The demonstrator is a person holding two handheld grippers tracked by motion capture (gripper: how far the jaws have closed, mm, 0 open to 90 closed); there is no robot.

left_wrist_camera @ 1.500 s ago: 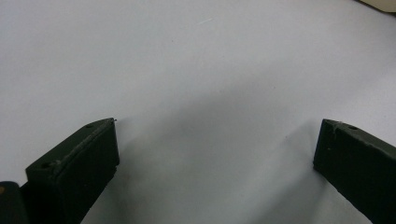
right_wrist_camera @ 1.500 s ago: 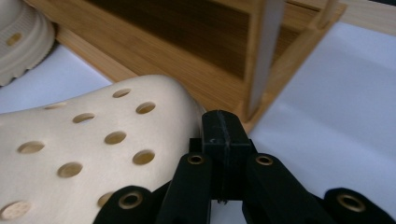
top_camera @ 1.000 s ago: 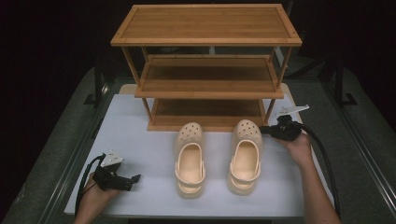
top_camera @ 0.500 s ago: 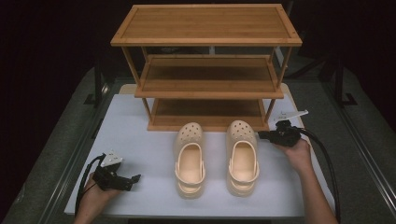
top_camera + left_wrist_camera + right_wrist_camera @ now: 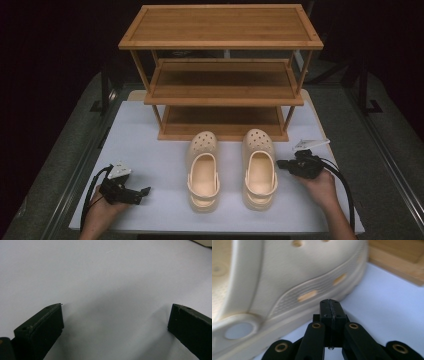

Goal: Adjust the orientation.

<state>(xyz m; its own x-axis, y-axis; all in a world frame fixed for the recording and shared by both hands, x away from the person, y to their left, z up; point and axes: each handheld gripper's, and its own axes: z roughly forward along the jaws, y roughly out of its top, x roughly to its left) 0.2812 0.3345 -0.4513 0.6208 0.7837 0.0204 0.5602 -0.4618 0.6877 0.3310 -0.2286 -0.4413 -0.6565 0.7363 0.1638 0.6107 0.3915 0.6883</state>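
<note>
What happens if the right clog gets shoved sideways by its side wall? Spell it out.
The right clog looks like moulded foam, so it is probably light and would slide on the smooth white table. Its broad flat sole makes tipping unlikely. The vented side wall may dent slightly under the shut right tool.

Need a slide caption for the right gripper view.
Shut right tongs nose up to the cream clog's vented side, wooden rack behind.

In the high view, light from above falls on the white tabletop (image 5: 150, 145) while the surroundings stay nearly black. The pale cream foam clog (image 5: 274, 277) just ahead of the closed right gripper (image 5: 331, 305) looks soft, perhaps from closeness. Between the left gripper's (image 5: 115, 322) parted black jaws, a broad grey shadow dims the table.
</note>
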